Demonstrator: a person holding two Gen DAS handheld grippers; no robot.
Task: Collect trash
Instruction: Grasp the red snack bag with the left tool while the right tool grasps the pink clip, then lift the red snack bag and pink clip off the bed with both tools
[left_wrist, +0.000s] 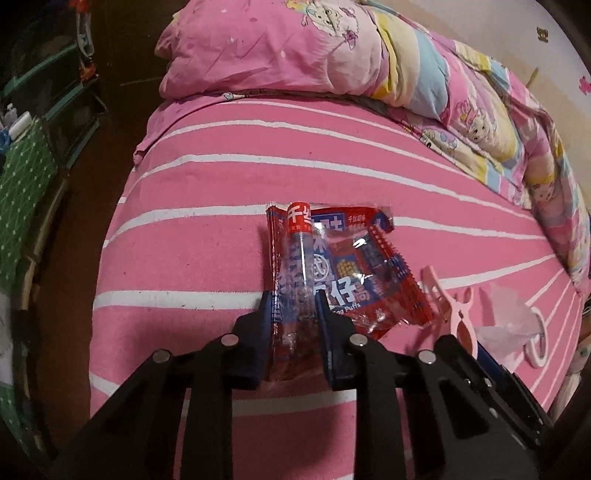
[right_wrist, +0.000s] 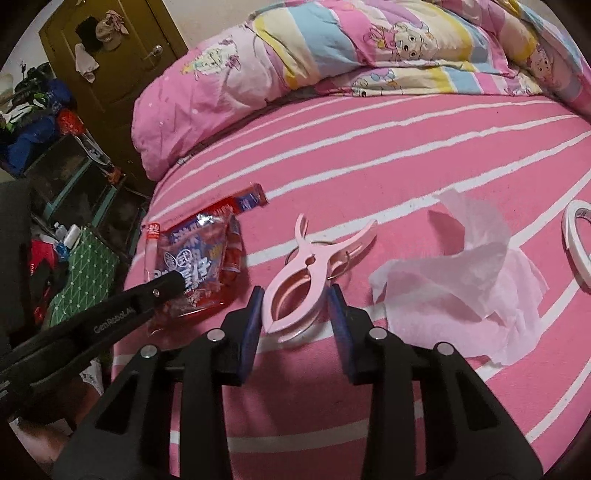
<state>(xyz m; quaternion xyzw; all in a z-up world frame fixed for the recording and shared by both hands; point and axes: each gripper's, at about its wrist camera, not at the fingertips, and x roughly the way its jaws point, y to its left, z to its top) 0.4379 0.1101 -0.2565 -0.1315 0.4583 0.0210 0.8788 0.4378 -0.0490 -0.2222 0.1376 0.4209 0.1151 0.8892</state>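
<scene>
Both wrist views were dim, under warm indoor light with a reddish cast, most even across the striped bedsheet. Glare flecked the clear snack wrapper near centre. Fisheye distortion bowed the sheet's stripes, and black vignetting closed the corners at 2, 5, 7 and 10 o'clock. The shelving at 9 o'clock lay in deep shadow. Focus was soft and grainy throughout; the tissue rendered pale without clipping.
</scene>
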